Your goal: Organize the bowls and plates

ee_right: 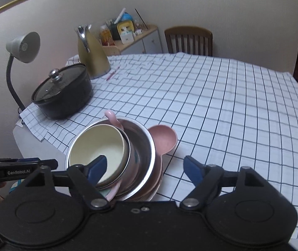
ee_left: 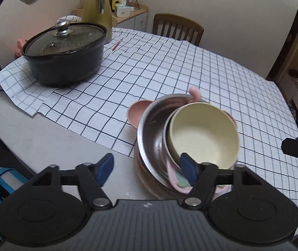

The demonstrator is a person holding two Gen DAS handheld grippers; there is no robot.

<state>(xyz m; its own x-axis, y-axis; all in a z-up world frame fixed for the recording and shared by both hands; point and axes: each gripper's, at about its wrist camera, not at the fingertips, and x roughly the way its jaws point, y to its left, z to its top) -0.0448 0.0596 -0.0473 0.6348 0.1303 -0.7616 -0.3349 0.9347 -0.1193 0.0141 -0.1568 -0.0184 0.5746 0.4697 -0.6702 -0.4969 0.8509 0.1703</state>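
While both tongs stand spread and empty, the cream bowl [ee_left: 204, 132] sits tilted inside the steel bowl [ee_left: 151, 125] atop the pink plate [ee_right: 165, 138], just ahead of the left gripper [ee_left: 146, 170] and left of the right gripper [ee_right: 145, 170].

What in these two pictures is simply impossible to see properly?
- Bottom of the stack, both views: the steel bowl and cream bowl cover what lies beneath; the gripper bodies cut off its near side.
- Contents of the black lidded pot: speckled lid hides them.
- Shelf clutter beyond the table: too small.
- Pink spoon-like handle: lower end hidden inside the bowls.
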